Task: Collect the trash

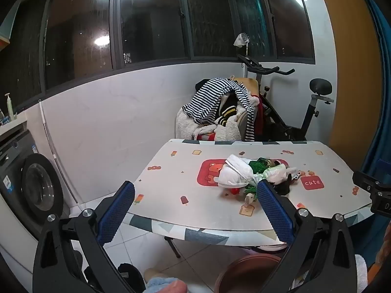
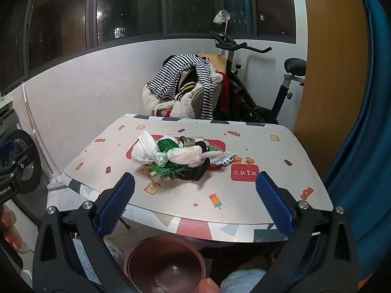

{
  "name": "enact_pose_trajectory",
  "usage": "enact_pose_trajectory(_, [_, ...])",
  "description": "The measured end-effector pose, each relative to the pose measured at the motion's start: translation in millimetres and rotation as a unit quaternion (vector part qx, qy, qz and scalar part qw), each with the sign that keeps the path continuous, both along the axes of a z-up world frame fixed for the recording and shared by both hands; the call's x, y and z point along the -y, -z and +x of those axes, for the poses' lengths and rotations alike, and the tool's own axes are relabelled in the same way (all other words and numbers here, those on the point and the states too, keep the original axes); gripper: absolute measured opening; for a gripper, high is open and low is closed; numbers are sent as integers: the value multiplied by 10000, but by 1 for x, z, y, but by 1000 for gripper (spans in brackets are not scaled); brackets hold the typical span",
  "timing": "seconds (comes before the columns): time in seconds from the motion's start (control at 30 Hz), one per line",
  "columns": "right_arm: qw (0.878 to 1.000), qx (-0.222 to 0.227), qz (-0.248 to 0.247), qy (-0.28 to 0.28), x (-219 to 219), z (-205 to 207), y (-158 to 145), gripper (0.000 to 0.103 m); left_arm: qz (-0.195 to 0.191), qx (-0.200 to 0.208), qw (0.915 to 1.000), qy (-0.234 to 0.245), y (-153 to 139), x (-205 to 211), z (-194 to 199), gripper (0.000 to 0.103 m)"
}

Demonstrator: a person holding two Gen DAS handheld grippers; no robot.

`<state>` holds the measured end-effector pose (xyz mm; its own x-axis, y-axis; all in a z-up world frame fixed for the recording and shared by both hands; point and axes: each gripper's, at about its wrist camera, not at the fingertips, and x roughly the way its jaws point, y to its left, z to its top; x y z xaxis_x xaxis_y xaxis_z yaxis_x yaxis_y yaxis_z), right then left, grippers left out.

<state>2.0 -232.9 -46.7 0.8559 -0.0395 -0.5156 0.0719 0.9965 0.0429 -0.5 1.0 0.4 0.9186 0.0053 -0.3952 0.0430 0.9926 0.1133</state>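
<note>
The trash [image 2: 176,155] is one loose heap in the middle of the table [image 2: 244,195], lying partly over a red printed square with a bear. In the heap I can see white crumpled plastic bags [image 2: 146,151], one of them knotted, green shredded strips [image 2: 166,169], a black piece [image 2: 198,172] at the 5 o'clock side of the heap, a small dark green packet [image 2: 187,141] at the back, and a small printed card [image 2: 223,160] at its 3 o'clock edge; more small pieces are there, but I cannot count them exactly. In the left wrist view the same heap [image 1: 254,173] sits at about 1 o'clock from the left gripper [image 1: 195,202], and its right blue pad [image 1: 273,210] covers the near edge of the heap. The left gripper is wide open with nothing between the pads. The right gripper [image 2: 195,195] is also spread fully and empty, and the heap lies at 12 o'clock from it, well apart from the pads. Below the near table edge, at 6 o'clock, stands one brown round bin [image 2: 166,266], empty as far as I can see. Behind the table, at 12 o'clock, there is one chair piled with clothes, with a striped shirt [image 2: 180,73] on top, and at 1 o'clock one black exercise bike [image 2: 246,78]. One washing machine [image 1: 31,190] stands at 9 o'clock in the left view. A blue curtain [image 2: 361,122] hangs at 3 o'clock. Nothing stands on the table between the grippers and the heap.
</note>
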Motion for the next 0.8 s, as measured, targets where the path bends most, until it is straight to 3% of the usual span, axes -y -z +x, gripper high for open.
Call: enact_pose_trajectory(0.8, [10000, -34, 26, 4, -1, -1, 4, 97, 138, 52, 9999, 64, 1, 1, 0, 98])
